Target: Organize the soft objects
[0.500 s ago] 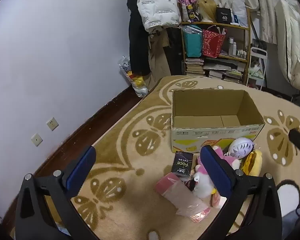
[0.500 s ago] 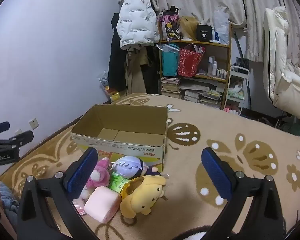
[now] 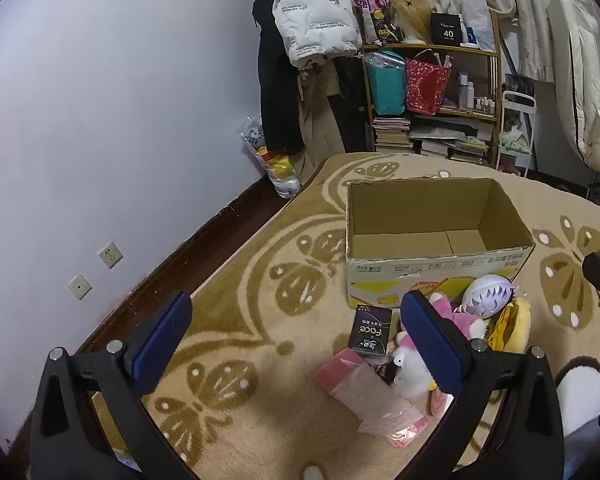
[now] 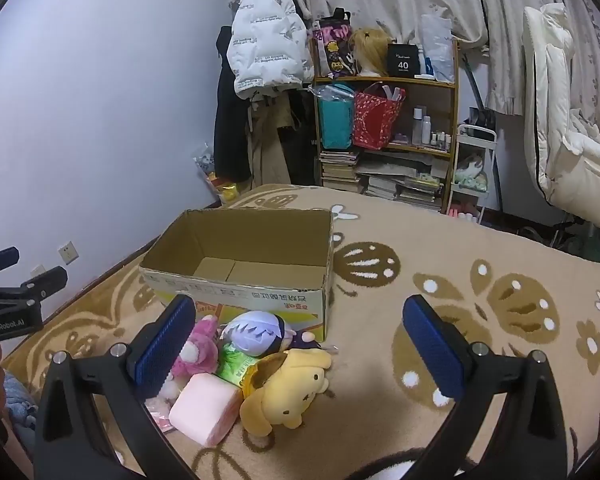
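Observation:
An open cardboard box (image 3: pixel 440 268) (image 4: pixel 244 292) stands on the patterned rug, with nothing visible inside. In front of it lies a heap of soft toys: a yellow dog plush (image 4: pixel 288 388) (image 3: pixel 510 326), a white-haired doll head (image 4: pixel 254 330) (image 3: pixel 486 292), a pink plush (image 4: pixel 198 350) (image 3: pixel 456 316), a white plush (image 3: pixel 408 372) and a pink soft block (image 4: pixel 204 408). My left gripper (image 3: pixel 296 340) is open above the rug, left of the heap. My right gripper (image 4: pixel 300 344) is open over the heap, holding nothing.
A dark tissue pack (image 3: pixel 372 332) and a pink plastic-wrapped pack (image 3: pixel 368 392) lie by the toys. A shelf (image 4: pixel 384 136) with bags and books, hanging coats (image 4: pixel 268 52) and a folded mattress (image 4: pixel 560 128) line the back. The wall (image 3: pixel 100 120) runs along the left.

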Available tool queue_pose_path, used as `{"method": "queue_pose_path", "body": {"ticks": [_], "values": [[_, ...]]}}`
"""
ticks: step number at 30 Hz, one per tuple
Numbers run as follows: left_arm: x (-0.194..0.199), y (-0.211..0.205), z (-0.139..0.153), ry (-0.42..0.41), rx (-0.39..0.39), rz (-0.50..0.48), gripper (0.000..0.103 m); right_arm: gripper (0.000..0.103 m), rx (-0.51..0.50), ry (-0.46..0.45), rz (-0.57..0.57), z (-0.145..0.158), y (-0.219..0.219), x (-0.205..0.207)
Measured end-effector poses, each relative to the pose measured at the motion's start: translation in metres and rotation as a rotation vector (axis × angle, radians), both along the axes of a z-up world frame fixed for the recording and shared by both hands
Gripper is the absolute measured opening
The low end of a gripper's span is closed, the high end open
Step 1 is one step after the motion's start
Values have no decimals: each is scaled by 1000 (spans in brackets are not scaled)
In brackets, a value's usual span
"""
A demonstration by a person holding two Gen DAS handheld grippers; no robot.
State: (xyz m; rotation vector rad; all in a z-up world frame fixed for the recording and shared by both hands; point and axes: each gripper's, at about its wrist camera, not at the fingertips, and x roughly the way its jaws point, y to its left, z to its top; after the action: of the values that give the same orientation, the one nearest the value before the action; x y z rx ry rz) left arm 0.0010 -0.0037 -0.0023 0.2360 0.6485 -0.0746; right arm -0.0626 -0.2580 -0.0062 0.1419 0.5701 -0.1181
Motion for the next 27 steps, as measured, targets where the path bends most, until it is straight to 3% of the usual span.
{"method": "queue_pose_path", "body": {"ticks": [27], "values": [[-7, -10, -1, 0, 35, -38, 103, 103, -14, 42, 36, -10, 10, 5]]}}
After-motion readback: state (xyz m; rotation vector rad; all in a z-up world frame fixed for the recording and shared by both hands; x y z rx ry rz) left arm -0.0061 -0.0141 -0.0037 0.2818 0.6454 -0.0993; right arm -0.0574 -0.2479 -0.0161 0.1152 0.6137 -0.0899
